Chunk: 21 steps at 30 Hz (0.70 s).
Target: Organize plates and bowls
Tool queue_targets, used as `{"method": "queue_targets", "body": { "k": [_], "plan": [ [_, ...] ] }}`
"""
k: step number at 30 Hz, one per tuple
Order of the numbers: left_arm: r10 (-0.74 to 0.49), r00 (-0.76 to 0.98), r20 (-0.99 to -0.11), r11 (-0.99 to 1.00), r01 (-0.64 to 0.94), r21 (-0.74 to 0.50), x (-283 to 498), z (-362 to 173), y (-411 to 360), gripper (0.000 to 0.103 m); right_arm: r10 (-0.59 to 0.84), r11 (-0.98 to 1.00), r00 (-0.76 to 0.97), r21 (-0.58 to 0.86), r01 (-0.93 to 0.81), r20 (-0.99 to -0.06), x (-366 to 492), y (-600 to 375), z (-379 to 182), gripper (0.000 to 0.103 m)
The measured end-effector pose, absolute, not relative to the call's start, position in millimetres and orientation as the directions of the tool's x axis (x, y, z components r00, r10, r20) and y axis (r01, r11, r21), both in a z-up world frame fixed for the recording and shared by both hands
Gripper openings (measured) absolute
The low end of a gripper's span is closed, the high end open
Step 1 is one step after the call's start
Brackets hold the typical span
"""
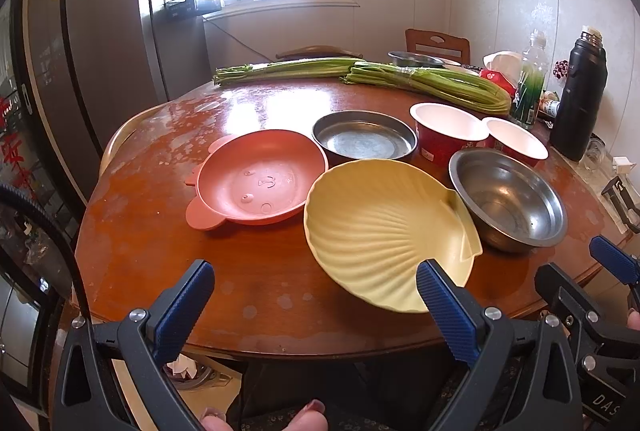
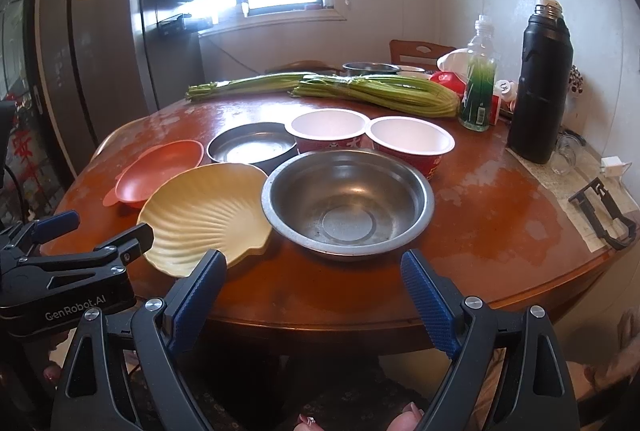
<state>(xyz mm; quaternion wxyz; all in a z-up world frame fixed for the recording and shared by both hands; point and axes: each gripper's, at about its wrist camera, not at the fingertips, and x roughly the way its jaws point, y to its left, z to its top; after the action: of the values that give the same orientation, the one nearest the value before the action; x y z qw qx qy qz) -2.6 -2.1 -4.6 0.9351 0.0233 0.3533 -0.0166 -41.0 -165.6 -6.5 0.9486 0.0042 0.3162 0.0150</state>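
Observation:
On the round wooden table [image 1: 256, 271] lie a yellow shell-shaped plate [image 1: 380, 231] [image 2: 204, 211], a pink animal-face plate [image 1: 256, 179] [image 2: 160, 167], a flat steel dish [image 1: 364, 139] [image 2: 252, 145], a deep steel bowl [image 1: 508, 199] [image 2: 348, 199] and two red paper bowls [image 1: 448, 127] [image 2: 412, 139]. My left gripper [image 1: 316, 295] is open and empty at the near table edge, in front of the yellow plate. My right gripper [image 2: 314, 285] is open and empty in front of the steel bowl. The left gripper shows at the left of the right wrist view [image 2: 96, 235].
Bundles of green stalks [image 1: 400, 75] lie across the far side. A black thermos [image 2: 540, 87], a green bottle [image 2: 478, 87], another steel bowl [image 2: 370, 68] and packets stand at the back right. A black clip stand [image 2: 604, 211] lies at the right edge. A fridge [image 1: 100, 51] stands left.

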Motion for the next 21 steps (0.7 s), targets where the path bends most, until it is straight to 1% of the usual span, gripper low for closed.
{"method": "queue_targets", "body": {
  "k": [21],
  "plan": [
    [-0.020, 0.750, -0.662, 0.997, 0.065, 0.043, -6.1, -5.7, -5.2, 0.101, 0.021, 0.999, 0.791, -0.010, -0.034, -0.611, -42.9, -161.6, -12.0, 0.090]
  ]
}}
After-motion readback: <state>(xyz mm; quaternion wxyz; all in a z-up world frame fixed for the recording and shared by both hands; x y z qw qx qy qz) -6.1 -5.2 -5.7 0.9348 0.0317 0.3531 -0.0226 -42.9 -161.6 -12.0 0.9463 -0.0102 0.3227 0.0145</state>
